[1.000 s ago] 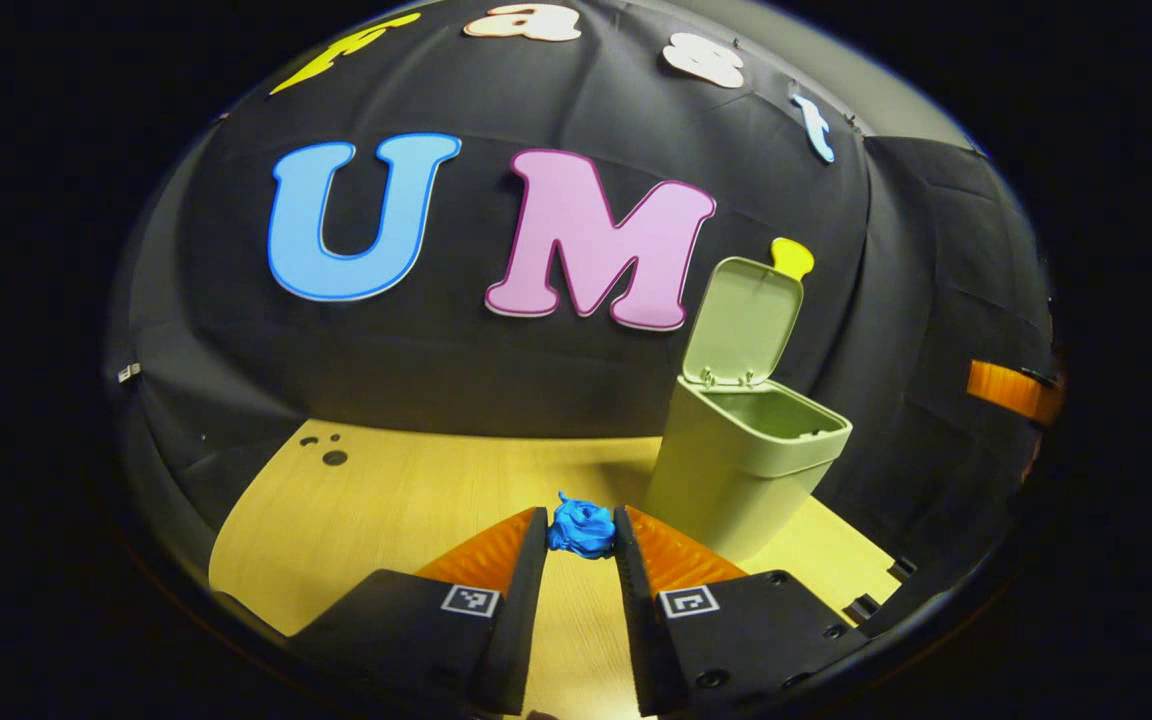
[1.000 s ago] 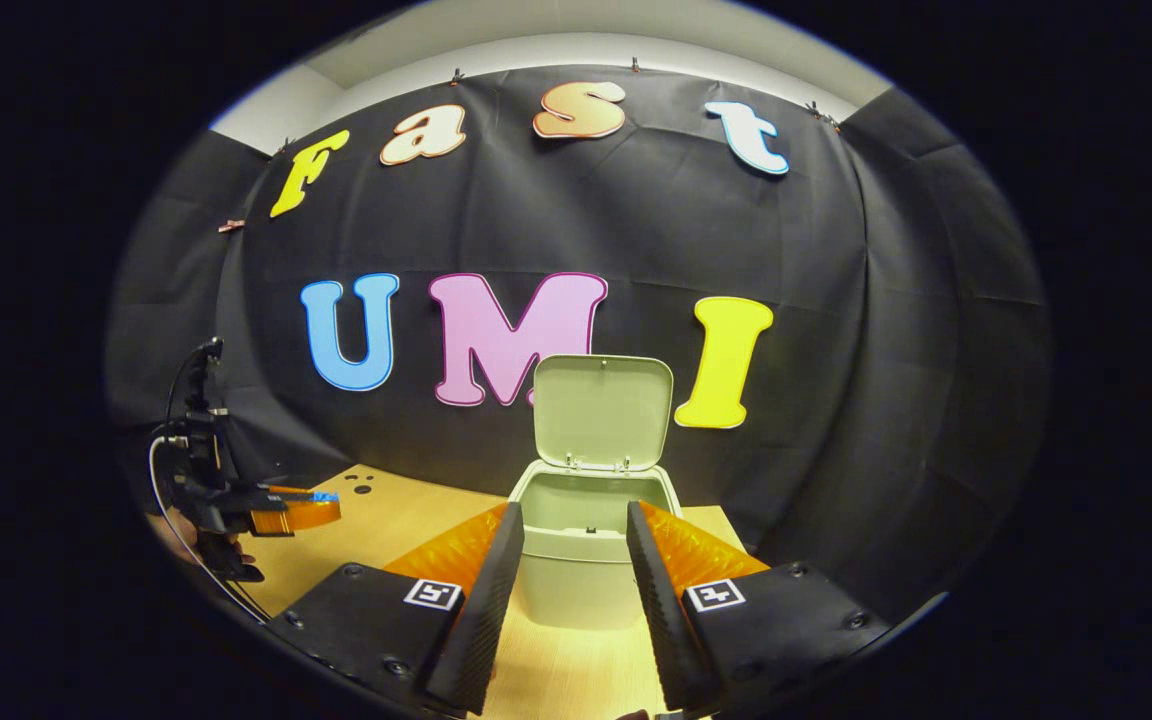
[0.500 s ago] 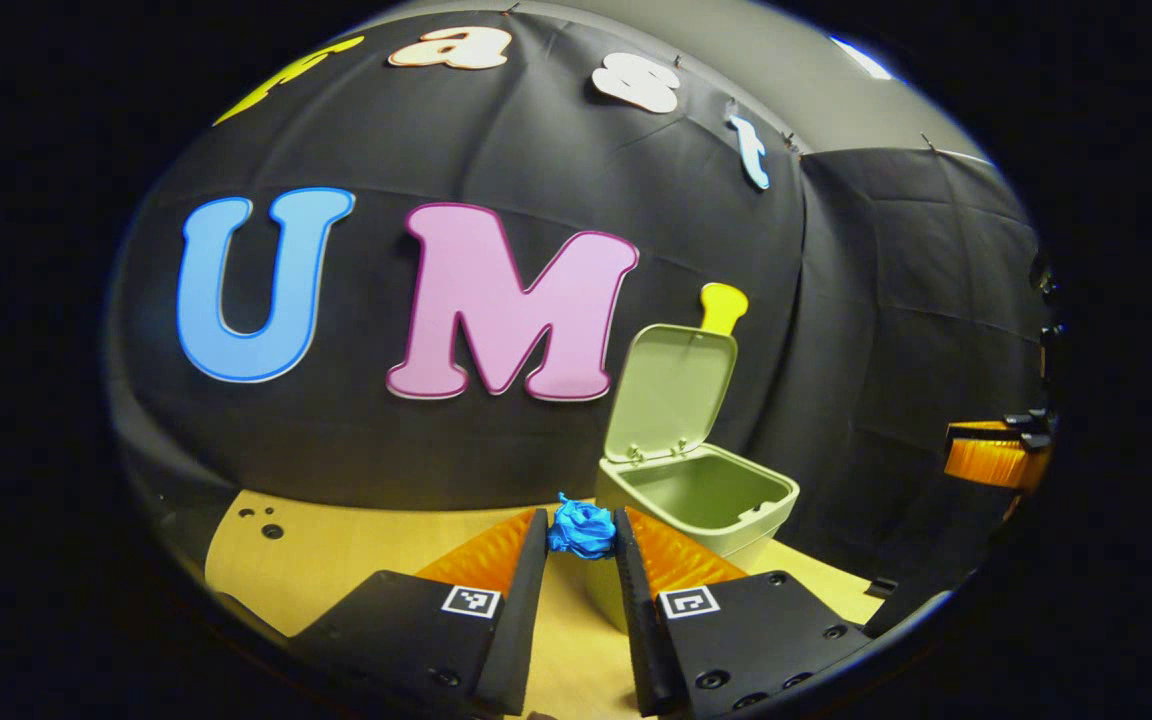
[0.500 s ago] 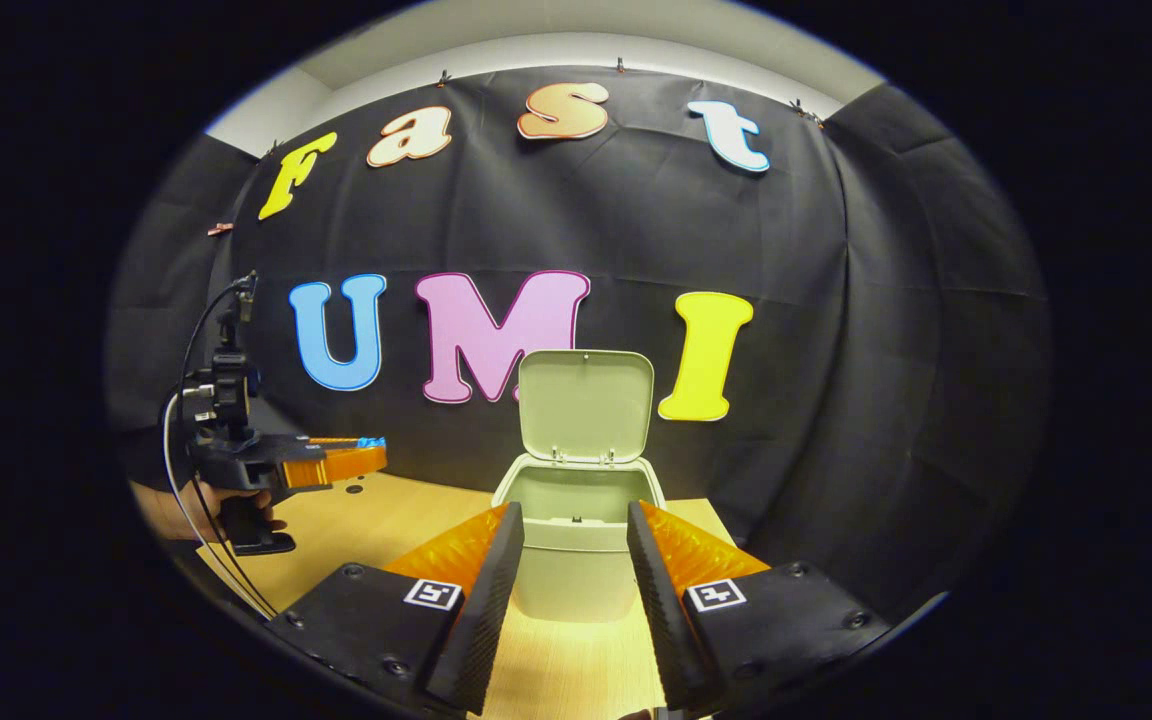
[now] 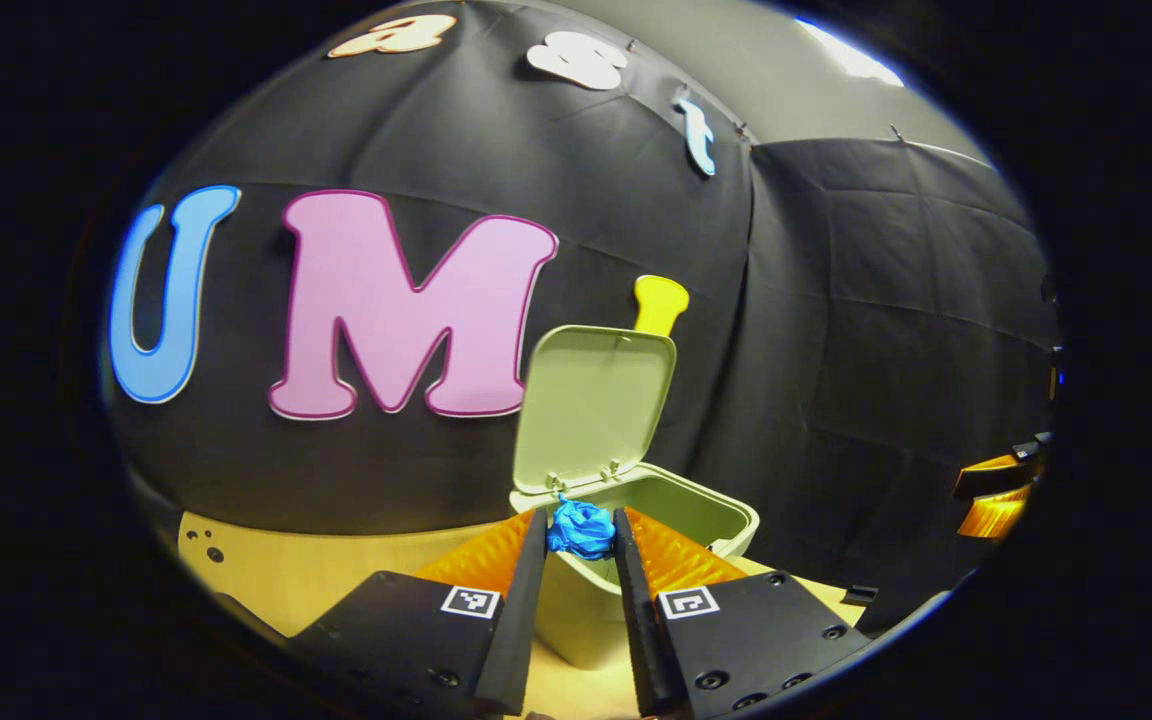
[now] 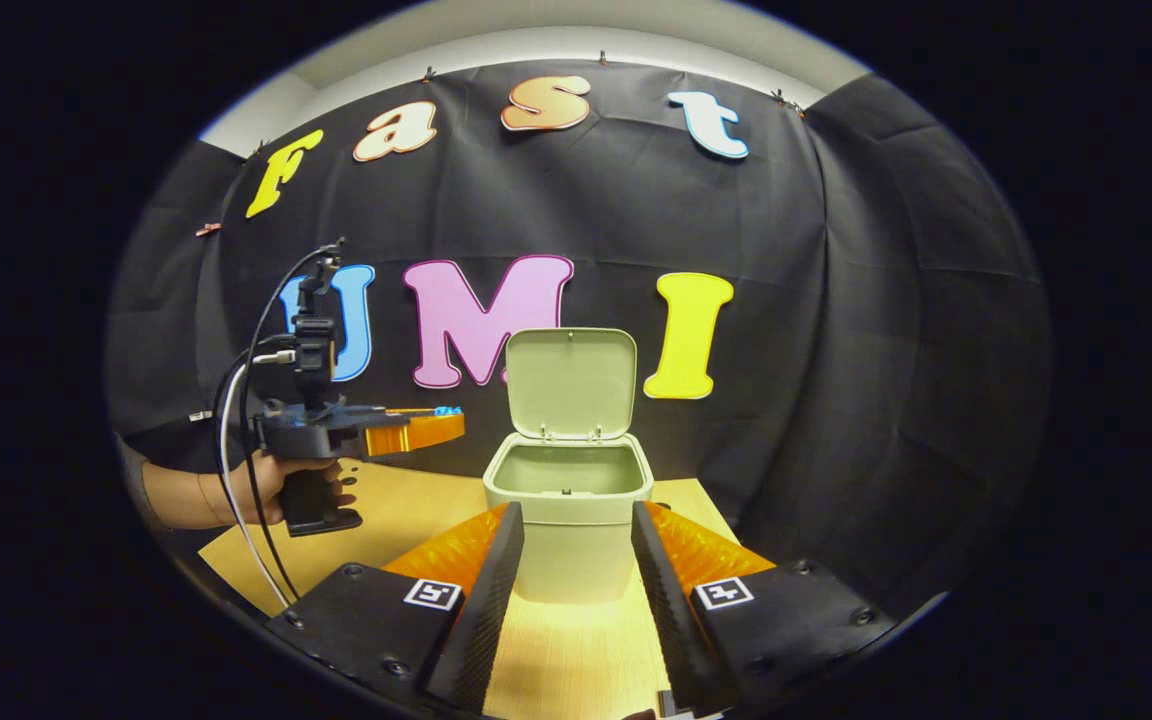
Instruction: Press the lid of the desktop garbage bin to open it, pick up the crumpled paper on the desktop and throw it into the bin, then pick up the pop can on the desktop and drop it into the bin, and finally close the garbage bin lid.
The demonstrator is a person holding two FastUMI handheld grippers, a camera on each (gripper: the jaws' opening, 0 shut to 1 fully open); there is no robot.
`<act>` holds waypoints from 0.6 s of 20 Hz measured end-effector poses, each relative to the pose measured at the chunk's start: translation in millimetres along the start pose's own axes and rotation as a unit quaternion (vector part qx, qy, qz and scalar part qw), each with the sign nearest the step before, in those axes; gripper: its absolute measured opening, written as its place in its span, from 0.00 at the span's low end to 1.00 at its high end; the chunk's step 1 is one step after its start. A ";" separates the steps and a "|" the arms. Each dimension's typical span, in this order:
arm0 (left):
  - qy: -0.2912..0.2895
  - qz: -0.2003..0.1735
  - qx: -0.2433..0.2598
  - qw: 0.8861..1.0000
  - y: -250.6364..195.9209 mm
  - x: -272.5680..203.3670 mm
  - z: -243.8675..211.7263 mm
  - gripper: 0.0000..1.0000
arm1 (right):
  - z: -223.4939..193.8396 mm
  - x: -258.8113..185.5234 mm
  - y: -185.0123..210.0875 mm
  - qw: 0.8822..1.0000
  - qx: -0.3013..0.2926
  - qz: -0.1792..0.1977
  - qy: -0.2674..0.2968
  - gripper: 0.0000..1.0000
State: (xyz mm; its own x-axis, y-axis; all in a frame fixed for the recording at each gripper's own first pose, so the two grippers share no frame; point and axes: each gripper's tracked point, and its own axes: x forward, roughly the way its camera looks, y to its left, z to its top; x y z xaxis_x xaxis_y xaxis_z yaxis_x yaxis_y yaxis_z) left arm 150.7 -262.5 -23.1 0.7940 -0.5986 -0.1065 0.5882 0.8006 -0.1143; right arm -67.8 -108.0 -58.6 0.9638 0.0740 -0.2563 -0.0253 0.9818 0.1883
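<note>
In the left gripper view, the left gripper has its two fingers drawn in narrow, pinching the crumpled paper, a blue wad clamped between the fingertips with both pressing on its sides. Just beyond the fingertips stands the garbage bin, pale green, on the wooden desktop. Its lid is swung up and back, standing nearly upright above the fingertips and a little to the right of them, hinged at the bin's far rim. The paper sits in line with the bin's near-left rim, held up off the desktop; whether it is already over the opening I cannot tell. Far off to the right of the fingers, at the edge of the view, part of the right gripper shows

In the right gripper view, the right gripper has its fingers set wide apart and holds nothing. The bin stands straight ahead, framed between the two fingers, its lid upright and the inside showing bare. To the left of the fingers and higher, a hand grips the left gripper, which lies level and aims at the bin, its tips near the bin's left side but apart from it, with a speck of the blue paper at the tips
</note>
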 end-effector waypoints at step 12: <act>0.072 -0.036 0.030 0.996 -25.3 71.1 -44.0 0.44 | -5.1 -7.2 -33.1 0.999 0.007 -0.042 0.001 0.71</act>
State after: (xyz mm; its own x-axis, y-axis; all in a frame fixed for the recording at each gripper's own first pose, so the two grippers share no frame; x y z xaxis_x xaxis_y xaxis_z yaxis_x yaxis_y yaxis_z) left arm 185.5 -326.6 -71.2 0.7214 -0.6492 -0.2410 0.6546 0.7529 -0.0687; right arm -75.2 -140.1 -67.8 0.9617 -0.0080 -0.2741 0.0593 0.9820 0.1794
